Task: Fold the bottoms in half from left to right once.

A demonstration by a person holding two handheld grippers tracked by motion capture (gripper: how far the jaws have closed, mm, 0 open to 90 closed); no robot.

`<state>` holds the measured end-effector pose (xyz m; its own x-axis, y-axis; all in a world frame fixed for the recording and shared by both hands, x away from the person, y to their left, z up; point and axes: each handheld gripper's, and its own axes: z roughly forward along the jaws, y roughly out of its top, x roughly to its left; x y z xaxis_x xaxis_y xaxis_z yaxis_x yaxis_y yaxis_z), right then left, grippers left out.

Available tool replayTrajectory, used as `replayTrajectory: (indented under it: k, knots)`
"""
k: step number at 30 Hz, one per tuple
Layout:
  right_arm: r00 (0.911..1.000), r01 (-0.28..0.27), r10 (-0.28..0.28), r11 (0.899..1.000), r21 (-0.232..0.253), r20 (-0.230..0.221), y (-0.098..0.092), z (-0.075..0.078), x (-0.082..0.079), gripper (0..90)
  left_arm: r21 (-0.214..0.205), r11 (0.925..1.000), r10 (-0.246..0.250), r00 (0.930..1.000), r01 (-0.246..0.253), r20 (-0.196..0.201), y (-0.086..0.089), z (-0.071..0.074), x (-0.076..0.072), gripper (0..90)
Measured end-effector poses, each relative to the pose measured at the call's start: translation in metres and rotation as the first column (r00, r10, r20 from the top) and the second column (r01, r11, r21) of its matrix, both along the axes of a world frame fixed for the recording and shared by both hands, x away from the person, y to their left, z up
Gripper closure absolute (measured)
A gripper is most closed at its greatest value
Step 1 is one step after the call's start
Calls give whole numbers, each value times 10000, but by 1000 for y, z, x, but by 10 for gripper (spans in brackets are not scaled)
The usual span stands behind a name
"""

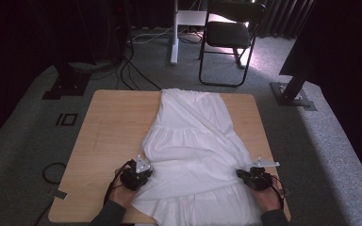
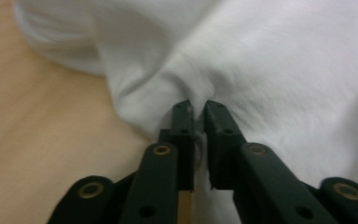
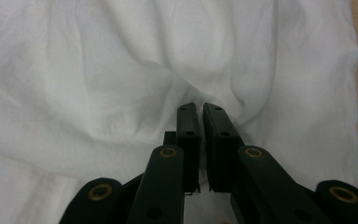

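Left gripper [image 2: 197,109]: jaws nearly together, pinching a small pucker of the white dress [image 2: 279,70] at the garment's left edge, close to where cloth meets bare wood.
Right gripper [image 3: 199,109]: jaws drawn in just as narrowly, with a fold of the same cloth bunched at the tips; the fabric rises into a soft ridge right ahead of them, so I judge it caught rather than merely touched.
Both grippers from above: left gripper [image 1: 138,173] and right gripper [image 1: 254,176] sit at opposite side edges of the skirt, roughly level with each other, each with a hand behind it at the near end of the table.
White dress: lies flat along the middle of the wooden table [image 1: 108,122], narrow bodice end toward the far edge, wide tiered skirt toward the person; its hem hangs just over the near edge.
Why this hold: gripping matching points on either side keeps the cloth even between the hands, which looks like the set-up for lifting or folding the skirt end over toward the bodice.
Dress relative to tools: cloth spreads forward and inward from each pair of jaws; the bulk of it lies between the two grippers.
Surroundings: grey carpet, a black folding chair [image 1: 231,33] beyond the table, cables [image 1: 132,70] trailing on the floor.
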<state>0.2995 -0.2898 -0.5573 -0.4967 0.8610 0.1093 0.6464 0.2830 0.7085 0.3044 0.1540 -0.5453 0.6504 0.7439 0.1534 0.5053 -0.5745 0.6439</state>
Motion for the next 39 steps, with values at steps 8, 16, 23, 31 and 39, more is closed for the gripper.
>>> replayTrajectory:
  k: [8,16,23,31,39]
  knots:
    - [9997,-114,123,9988,-466,200,20,2,31,854,476,9907,1263,9917,-1273,232,19,3,48,868]
    - [9914,-598,589,9982,37,1166,17,25,24,856,-770,9930,946,9935,-897,629,36,38,20,882]
    - [9941,183,-128,9986,-501,1077,-20,37,-2,818,-1006,9939,503,9978,-458,434,48,46,-12,717]
    - [9901,9,-48,9996,279,1401,6,45,11,532,-1465,9823,1199,9927,-1166,145,55,39,-7,576]
    - [9931,-1090,1098,9938,-229,404,56,23,50,543,-1273,9885,812,9967,-814,-68,45,32,-9,541]
